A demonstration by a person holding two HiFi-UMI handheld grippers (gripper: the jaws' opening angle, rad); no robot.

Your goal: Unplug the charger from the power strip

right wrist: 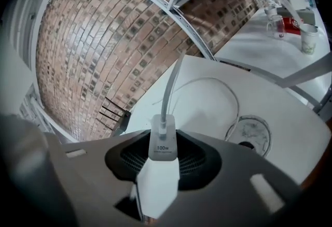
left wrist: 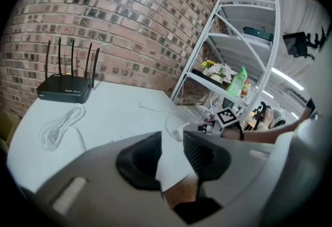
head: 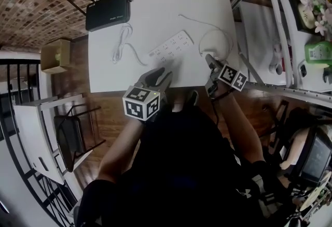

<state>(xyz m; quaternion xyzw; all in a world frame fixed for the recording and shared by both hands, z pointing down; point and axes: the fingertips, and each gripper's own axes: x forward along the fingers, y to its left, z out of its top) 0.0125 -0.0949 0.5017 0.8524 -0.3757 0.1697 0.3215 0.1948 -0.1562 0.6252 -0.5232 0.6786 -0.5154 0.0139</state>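
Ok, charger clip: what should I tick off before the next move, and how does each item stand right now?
1. Grip on the charger: ok. The right gripper is closed on its white body.
2. Charger out of the power strip: ok. It sits in the jaws, away from the strip.
3. Slack in the charger cable: cannot tell. It loops over the table, and the head view is too small to show whether it clears the strip.
4. The left gripper empty: ok. Its jaws are apart, with only table between them.
5. The router and the coiled white cable out of the way: ok. Both lie left of the strip.
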